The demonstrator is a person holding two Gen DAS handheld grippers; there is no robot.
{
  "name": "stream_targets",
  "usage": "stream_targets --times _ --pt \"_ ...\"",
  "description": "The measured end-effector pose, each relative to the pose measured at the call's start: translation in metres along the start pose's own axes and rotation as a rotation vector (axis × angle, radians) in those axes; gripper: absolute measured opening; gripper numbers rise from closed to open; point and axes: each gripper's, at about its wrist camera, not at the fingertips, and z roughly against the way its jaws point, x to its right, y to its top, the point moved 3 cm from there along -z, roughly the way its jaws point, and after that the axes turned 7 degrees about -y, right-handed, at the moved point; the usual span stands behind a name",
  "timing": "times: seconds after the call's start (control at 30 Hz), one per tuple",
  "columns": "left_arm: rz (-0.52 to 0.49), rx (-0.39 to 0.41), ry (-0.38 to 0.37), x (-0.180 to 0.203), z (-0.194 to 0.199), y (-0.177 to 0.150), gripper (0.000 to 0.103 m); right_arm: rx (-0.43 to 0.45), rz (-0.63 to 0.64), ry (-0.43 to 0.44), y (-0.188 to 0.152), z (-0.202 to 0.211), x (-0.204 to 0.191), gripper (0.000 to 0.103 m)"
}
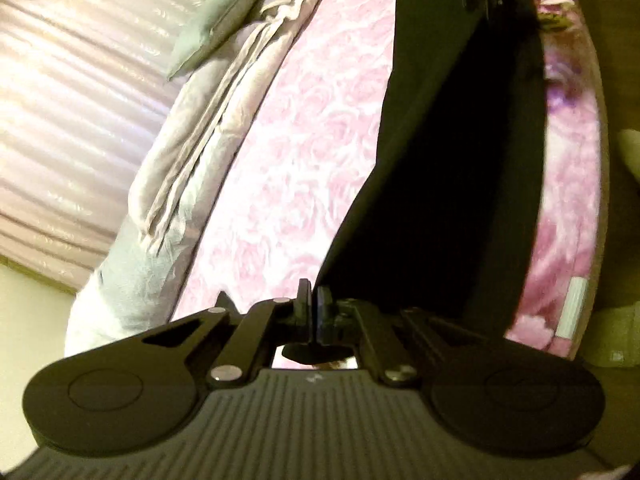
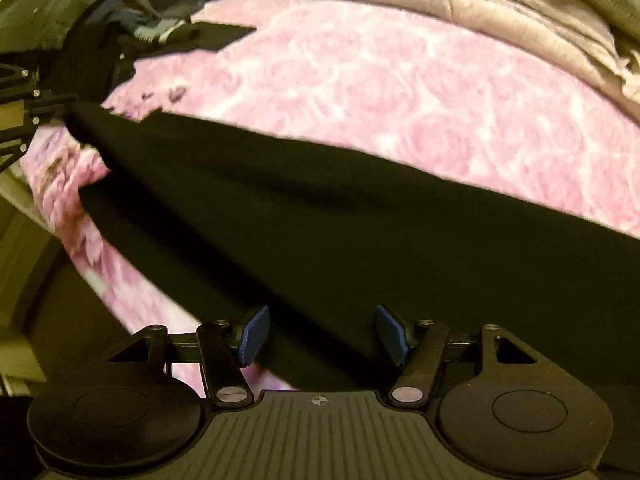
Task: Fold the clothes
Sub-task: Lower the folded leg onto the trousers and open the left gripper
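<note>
Now black garment lies between right gripper's spread jaws

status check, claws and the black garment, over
Left claw shut on black garment corner. Right claw open, garment between its fingers, not pinched. Garment stretched across pink floral bedspread. Clothes pile lies beyond, clear.

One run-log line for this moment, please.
left gripper: jaws shut on black garment | right gripper: jaws open over it | surface: pink floral bedspread
</note>
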Motion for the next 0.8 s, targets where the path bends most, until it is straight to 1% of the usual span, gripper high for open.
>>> stream_targets --times 0.03,0.1,0.13,0.2,0.3,0.37,0.43,0.5,0.53,0.57,0.63,0.67,0.7,0.73,0.77,0.8 --pt "0.010 -0.020 -0.029 0.008 -0.007 -0.006 0.002 -0.014 -0.004 -0.001 0.000 -0.004 -0.004 0.063" --pt "-0.028 -0.053 -0.108 0.038 -0.019 -0.017 0.002 -0.050 -0.011 0.000 -0.003 -0.011 -0.009 0.063" --pt "-0.043 -0.060 -0.149 0.052 -0.021 -0.020 0.002 -0.068 -0.015 0.000 -0.004 -0.014 -0.011 0.063" --pt "-0.056 -0.049 -0.193 0.069 -0.016 -0.019 0.001 -0.102 -0.003 0.005 -0.012 -0.018 -0.015 0.063" --pt "-0.004 -0.036 -0.282 0.065 -0.006 -0.014 0.001 -0.142 -0.007 0.011 -0.021 -0.022 -0.016 0.063" --pt "-0.006 -0.042 -0.383 0.065 -0.003 -0.012 0.003 -0.149 -0.016 0.010 -0.020 -0.023 -0.014 0.063" --pt "0.014 -0.079 -0.476 0.059 0.001 -0.020 0.007 -0.149 -0.023 0.012 -0.017 -0.022 -0.013 0.063" --pt "0.053 -0.107 -0.500 0.047 0.009 -0.034 0.010 -0.125 -0.027 0.016 -0.011 -0.018 -0.012 0.063" --pt "0.091 -0.121 -0.498 0.038 0.013 -0.041 0.010 -0.115 -0.032 0.019 -0.007 -0.016 -0.011 0.063" --pt "0.147 -0.135 -0.493 0.025 0.013 -0.046 0.010 -0.107 -0.041 0.022 -0.005 -0.015 -0.010 0.063" --pt "0.294 -0.150 -0.459 -0.010 0.008 -0.055 0.013 -0.095 -0.064 0.028 -0.001 -0.016 -0.008 0.064" --pt "0.365 -0.148 -0.438 -0.027 -0.001 -0.058 0.015 -0.093 -0.077 0.027 0.000 -0.017 -0.008 0.064" --pt "0.434 -0.145 -0.418 -0.045 -0.009 -0.060 0.019 -0.094 -0.091 0.026 -0.001 -0.019 -0.009 0.067" --pt "0.491 -0.127 -0.418 -0.058 -0.023 -0.059 0.022 -0.096 -0.106 0.025 -0.001 -0.021 -0.010 0.069" --pt "0.545 -0.110 -0.418 -0.071 -0.038 -0.057 0.027 -0.098 -0.120 0.024 -0.002 -0.022 -0.011 0.070" --pt "0.574 -0.097 -0.434 -0.078 -0.056 -0.054 0.029 -0.099 -0.129 0.022 -0.003 -0.022 -0.012 0.071"
